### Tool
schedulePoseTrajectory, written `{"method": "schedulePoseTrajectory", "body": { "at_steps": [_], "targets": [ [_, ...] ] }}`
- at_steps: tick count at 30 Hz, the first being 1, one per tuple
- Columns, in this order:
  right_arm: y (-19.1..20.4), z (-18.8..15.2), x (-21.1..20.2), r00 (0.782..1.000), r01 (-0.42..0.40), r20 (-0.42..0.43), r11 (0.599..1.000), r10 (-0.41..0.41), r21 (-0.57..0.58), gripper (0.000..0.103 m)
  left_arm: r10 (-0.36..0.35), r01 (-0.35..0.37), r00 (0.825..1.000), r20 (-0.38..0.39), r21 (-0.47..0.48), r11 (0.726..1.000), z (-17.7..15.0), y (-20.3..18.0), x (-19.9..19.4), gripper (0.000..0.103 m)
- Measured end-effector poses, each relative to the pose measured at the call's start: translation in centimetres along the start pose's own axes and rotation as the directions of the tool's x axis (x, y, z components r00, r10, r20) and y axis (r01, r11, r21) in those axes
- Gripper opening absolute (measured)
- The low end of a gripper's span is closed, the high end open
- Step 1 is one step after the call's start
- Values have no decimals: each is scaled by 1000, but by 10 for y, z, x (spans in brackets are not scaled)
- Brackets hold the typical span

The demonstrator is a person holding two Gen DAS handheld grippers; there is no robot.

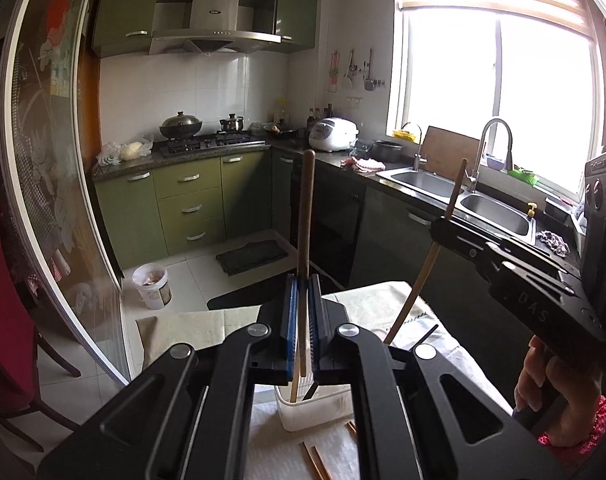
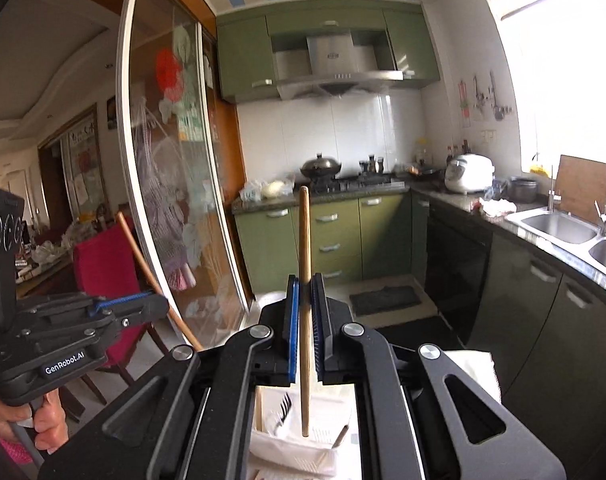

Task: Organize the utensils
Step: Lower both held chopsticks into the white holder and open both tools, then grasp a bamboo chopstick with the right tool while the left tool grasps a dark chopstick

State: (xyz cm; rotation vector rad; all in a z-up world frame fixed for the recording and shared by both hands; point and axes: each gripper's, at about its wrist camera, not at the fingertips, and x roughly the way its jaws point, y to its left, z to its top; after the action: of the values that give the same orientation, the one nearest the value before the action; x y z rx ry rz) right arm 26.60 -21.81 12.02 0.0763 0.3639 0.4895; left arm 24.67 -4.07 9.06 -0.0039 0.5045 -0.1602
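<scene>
Wooden and upright, a chopstick (image 1: 305, 216) stands pinched between the blue pads of the left gripper (image 1: 302, 320) in the left wrist view, its lower end reaching down into a white plastic utensil holder (image 1: 315, 410) on the cloth-covered table (image 1: 191, 328). The gripper body hides most of the holder, so only its front wall and rim show; a dark stick leaning inside it may be another chopstick, though too little is visible to be sure. More chopsticks (image 1: 315, 460) lie on the table just in front of the holder, cut off by the bottom edge. At right the other tool, held in a hand (image 1: 551, 396), grips a second chopstick (image 1: 431, 256) that tilts, its tip hidden behind the left gripper's arm. In the right wrist view, the right gripper (image 2: 304, 328) is closed around that second chopstick (image 2: 304, 304), which hangs nearly vertical here with its lower tip just above or inside the white slotted holder (image 2: 299, 446); the frame hides where they meet. At left the left gripper (image 2: 143, 304) appears side-on, the first chopstick (image 2: 151, 276) slanting through it, its lower part hidden.
</scene>
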Motion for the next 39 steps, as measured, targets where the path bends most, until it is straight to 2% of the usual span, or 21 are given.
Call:
{"method": "schedulePoseTrajectory", "body": {
  "at_steps": [5,10,17,22,24,28,30,32,34,36,37,39],
  "targets": [
    [1,-24,21,996,13,-87,999,-16,-38,7,-10,10,995,-103,-2,1000,-24,-2,28,5],
    [2,-41,37,991,15,-134,998,-23,-58,7,-6,6,984,-179,-4,1000,-44,-1,45,6],
    [4,-59,39,987,12,-157,997,-24,-75,11,7,-6,975,-221,4,1000,-59,1,53,6],
    [3,-65,16,992,-9,-125,998,1,-60,11,-1,2,975,-223,7,1000,-64,-1,48,6],
    [5,-68,0,994,-22,-105,998,15,-61,11,-7,8,975,-224,2,1000,-64,0,43,10],
    [2,-84,-39,997,-28,-80,998,23,-59,16,-17,13,973,-229,-20,1000,-68,1,26,47],
    [-1,-97,-54,996,-21,-90,998,16,-56,29,-14,8,966,-260,-23,1000,-79,1,20,51],
    [-7,-114,-62,991,0,-136,998,-8,-63,34,-36,21,948,-316,-51,998,-96,2,19,65],
    [-15,-133,-65,980,13,-195,998,-24,-54,35,-64,30,913,-404,-89,996,-122,3,24,69],
    [-24,-150,-67,970,33,-240,999,-41,-37,35,-107,48,855,-507,-128,991,-152,2,37,69],
    [-30,-160,-67,964,50,-260,998,-55,-25,35,-132,53,822,-555,-155,986,-166,2,45,68],
    [-44,-175,-66,956,64,-287,998,-58,10,35,-177,52,756,-631,-211,976,-191,2,63,53]
  ]
}}
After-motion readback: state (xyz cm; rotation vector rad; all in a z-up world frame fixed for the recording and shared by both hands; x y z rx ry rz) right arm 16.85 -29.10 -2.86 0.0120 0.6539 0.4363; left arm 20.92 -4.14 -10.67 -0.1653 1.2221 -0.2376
